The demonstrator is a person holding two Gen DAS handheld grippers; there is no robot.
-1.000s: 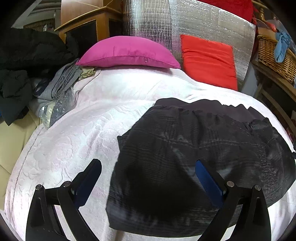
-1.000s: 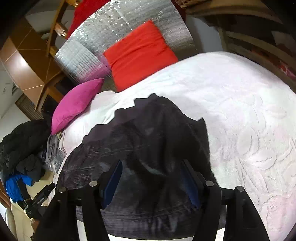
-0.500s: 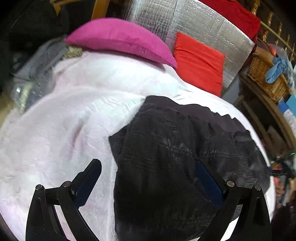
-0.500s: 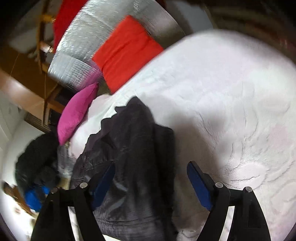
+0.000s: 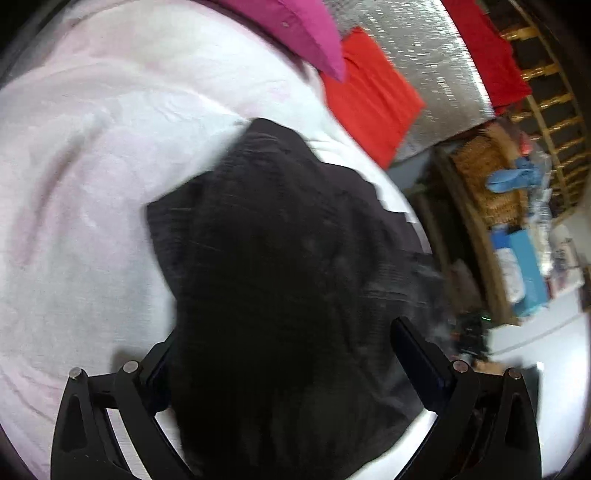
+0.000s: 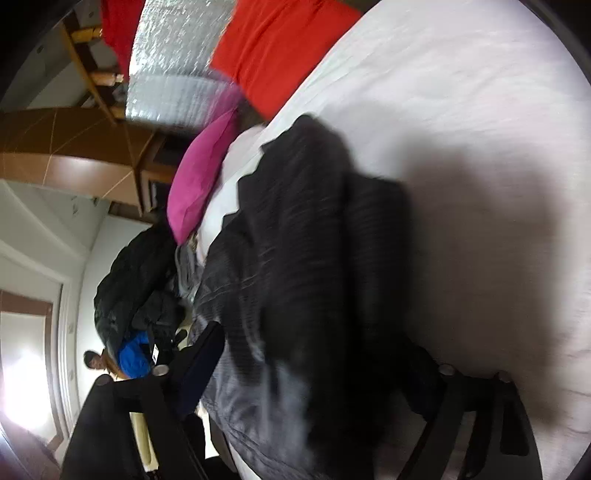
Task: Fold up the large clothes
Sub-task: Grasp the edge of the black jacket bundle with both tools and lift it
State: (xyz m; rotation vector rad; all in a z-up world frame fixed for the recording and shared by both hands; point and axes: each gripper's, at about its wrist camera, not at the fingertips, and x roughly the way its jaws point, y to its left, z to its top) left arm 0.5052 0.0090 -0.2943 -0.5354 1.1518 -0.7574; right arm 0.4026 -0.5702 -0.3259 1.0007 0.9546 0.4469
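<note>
— Since a second ago, what is changing?

— Both my views are tilting hard, and the black, faintly ribbed fabric garment [image 5: 280,280] is filling far more of each one. My right gripper [image 6: 321,365] has just been opening its jaws; they are standing wide, with dark cloth lying between them but no pad pressing on it.

— And your left tool?

— My left gripper [image 5: 280,354] is standing spread too, jaws wide. The garment is bunching up between them and hiding most of the near finger, yet I am seeing no pinch on it.

— Where is the garment lying?

— It is lying in a crumpled heap on the pale pink quilted bedspread [image 5: 85,206], whose surface is showing soft raised ridges and creases. In the right view the heap [image 6: 306,258] is showing a shinier grey lining at its near edge, though blur is smearing the detail.

— What is sitting around it?

— At the head of the bed a plump magenta cushion [image 5: 295,29] is resting beside a flat red rectangular cushion [image 5: 373,96], which is leaning against a crinkled silver foil panel [image 5: 436,74]. A woven wicker basket [image 5: 480,173] is standing off to the side with something blue draped on it. In the right view a pile of dark clothes [image 6: 136,280] is slumping beside the bed.
</note>
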